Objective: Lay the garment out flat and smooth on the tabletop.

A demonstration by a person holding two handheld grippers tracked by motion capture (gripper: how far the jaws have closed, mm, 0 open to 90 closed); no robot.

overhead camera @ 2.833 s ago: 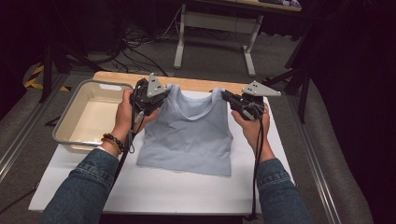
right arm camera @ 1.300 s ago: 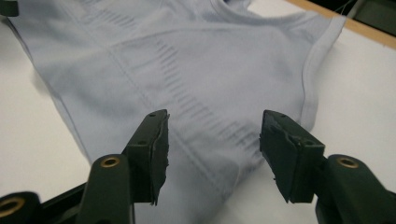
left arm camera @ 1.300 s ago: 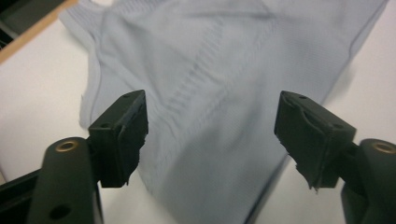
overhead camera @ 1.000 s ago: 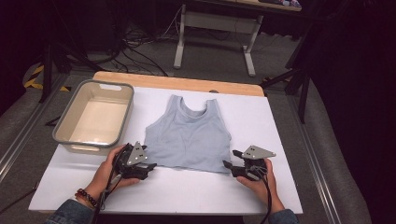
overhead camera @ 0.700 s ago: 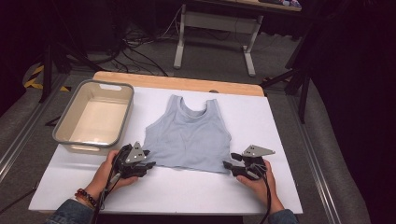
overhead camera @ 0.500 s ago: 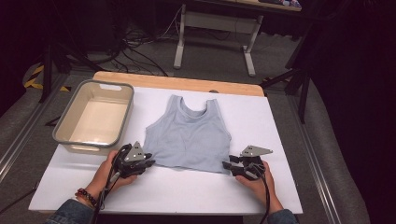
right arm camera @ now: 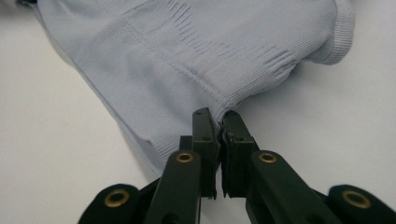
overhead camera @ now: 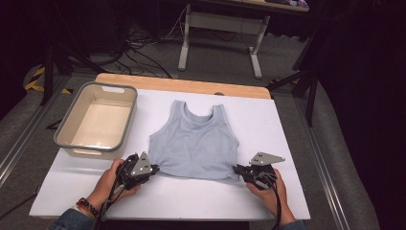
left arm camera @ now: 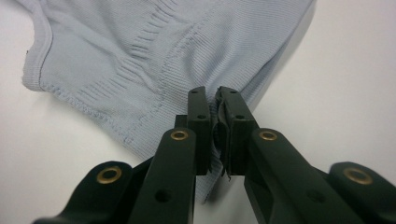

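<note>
Hem corners (left arm camera: 215, 135) hidden inside clamped grippers (overhead camera: 154, 168)

I count 1 light-blue tank top (overhead camera: 195, 143), 1 beige tub (overhead camera: 97, 120), 1 desk (overhead camera: 287, 124), 2 claws: left claw (overhead camera: 154, 168) & right claw (overhead camera: 236, 168), w/ 2 hands.

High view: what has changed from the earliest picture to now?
Both hands came from the shoulder straps of the light blue ribbed tank top to its bottom corners. The left gripper and right gripper have just been closing and now pinch the hem. Top and beige plastic tub stayed put.
</note>
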